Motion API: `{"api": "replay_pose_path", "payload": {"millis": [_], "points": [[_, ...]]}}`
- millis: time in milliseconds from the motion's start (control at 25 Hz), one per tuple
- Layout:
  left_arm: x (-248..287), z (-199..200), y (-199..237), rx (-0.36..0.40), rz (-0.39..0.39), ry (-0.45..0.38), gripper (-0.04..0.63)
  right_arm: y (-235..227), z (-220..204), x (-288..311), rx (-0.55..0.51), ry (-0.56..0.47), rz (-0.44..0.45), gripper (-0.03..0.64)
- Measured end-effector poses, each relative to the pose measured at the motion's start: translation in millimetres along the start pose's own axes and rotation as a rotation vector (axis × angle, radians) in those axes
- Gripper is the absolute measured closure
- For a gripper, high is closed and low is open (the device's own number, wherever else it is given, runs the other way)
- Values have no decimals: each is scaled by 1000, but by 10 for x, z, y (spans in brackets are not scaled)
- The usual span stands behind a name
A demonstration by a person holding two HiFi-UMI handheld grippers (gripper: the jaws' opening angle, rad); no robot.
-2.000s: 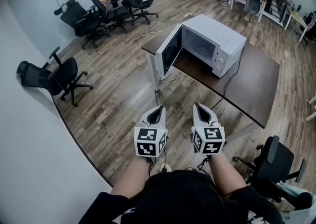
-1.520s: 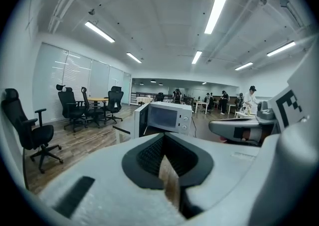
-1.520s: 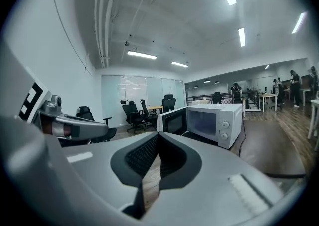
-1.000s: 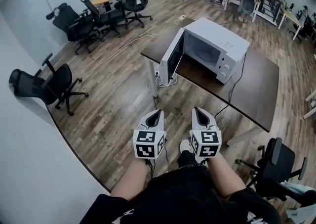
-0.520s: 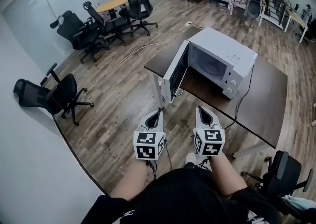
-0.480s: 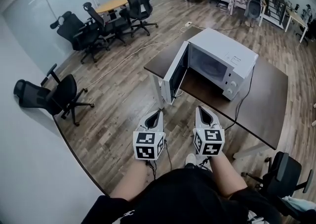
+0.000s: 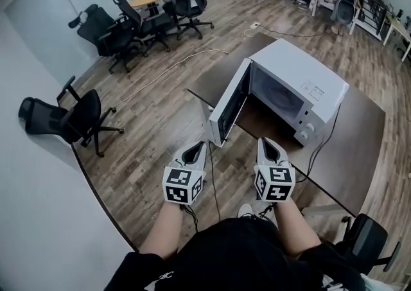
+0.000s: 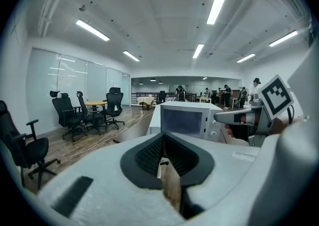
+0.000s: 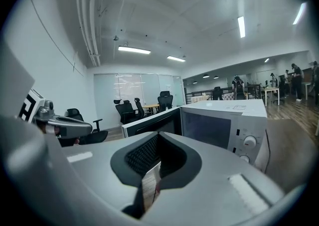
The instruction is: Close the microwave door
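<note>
Both grippers have been carried closer to the microwave (image 7: 298, 94) than a second ago; it now fills more of the head view, and its open door (image 7: 230, 108) ends just ahead of the jaws. Left gripper (image 7: 198, 146): jaws all but together, only a hairline slit, nothing in them; the oven sits straight ahead of them. Door: hinged at the oven's left front corner and swung out roughly square to the front. Its long axis is level, running from the hinge toward the person, with the free edge pointing back between the two sets of jaws, slightly nearer the left. Right gripper (image 7: 267, 143): jaws likewise closed and empty, with the door's dark inner face ahead-left of them and the control knobs (image 9: 250, 141) ahead-right. The oven body lies lengthwise on the worktop (image 7: 359, 148), beyond and right of the right jaws. Judgement: this closed, side-by-side carry suits a push rather than a grasp. The left gripper is roughly on the door's outer side, so it probably does the pushing.
</note>
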State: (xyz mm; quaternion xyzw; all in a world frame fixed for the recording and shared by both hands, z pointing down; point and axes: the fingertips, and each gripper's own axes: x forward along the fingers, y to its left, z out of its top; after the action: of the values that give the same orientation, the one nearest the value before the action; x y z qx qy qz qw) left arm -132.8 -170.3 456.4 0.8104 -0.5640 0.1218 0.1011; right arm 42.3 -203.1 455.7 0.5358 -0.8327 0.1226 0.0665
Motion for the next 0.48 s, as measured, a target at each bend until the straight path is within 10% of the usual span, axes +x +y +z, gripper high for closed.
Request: {"api": "replay_pose_path", "payload": {"millis": [480], "points": [[584,-134,258,-4,-103,70,444,-186,14,673,-7,74,70,607]]}}
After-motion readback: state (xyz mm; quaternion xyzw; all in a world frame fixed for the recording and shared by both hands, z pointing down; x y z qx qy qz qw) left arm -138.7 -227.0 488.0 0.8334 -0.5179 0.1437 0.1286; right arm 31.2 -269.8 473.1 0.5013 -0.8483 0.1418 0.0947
